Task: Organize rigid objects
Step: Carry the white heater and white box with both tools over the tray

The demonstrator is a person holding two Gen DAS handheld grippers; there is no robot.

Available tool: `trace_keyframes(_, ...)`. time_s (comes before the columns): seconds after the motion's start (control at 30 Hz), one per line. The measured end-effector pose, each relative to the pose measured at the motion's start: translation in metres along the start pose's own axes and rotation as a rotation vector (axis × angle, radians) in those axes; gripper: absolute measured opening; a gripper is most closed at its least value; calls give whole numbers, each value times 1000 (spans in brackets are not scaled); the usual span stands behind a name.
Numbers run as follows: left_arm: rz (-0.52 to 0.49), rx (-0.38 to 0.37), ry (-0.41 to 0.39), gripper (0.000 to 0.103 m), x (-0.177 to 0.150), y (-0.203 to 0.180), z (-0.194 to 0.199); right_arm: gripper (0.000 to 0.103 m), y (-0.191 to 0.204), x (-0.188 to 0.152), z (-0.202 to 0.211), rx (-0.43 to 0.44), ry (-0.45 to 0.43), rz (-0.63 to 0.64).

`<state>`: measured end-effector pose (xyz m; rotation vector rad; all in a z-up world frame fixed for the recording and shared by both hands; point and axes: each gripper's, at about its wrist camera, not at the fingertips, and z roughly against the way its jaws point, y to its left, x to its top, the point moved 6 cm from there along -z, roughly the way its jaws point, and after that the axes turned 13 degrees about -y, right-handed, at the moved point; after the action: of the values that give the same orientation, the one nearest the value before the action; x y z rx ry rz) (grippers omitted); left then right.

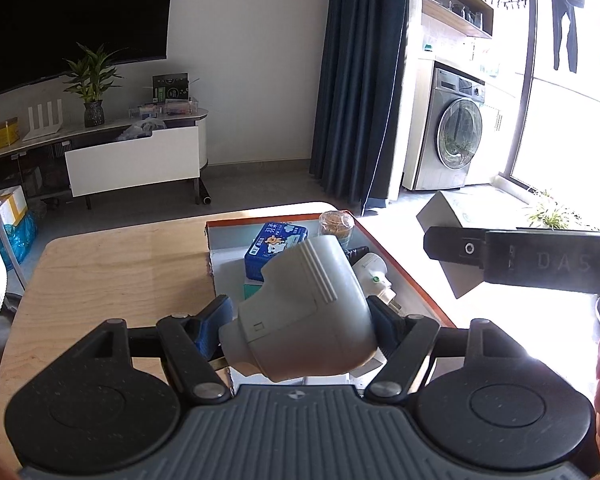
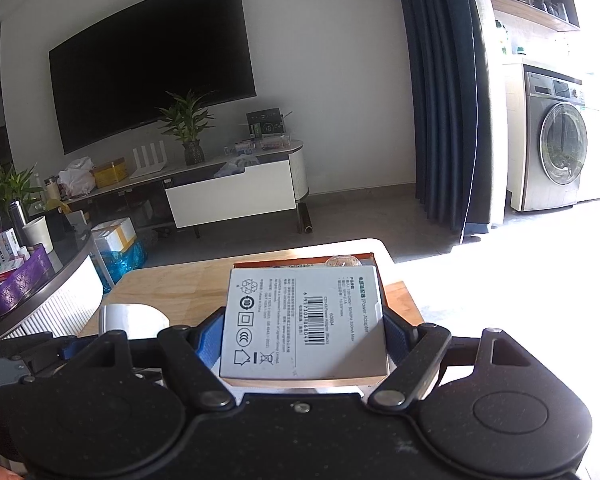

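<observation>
My left gripper is shut on a grey rounded plastic device and holds it above the near end of an orange-rimmed tray on the wooden table. The tray holds a blue box, a clear jar of brown bits and a white plug adapter. My right gripper is shut on a white power adapter box with a barcode, held above the same tray. The right gripper's arm shows in the left wrist view, with the box behind it.
The left gripper and grey device show at lower left in the right wrist view. A round side table with a purple basket stands left. A TV stand, dark curtain and washing machine lie beyond.
</observation>
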<state>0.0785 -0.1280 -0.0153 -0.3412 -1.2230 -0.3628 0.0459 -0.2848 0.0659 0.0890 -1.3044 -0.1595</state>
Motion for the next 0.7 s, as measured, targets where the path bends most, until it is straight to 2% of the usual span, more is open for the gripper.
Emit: trace_keyframes(0.7, -17, -51, 51, 74, -5, -12, -20, 92, -8, -3, -38, -27, 48, 19)
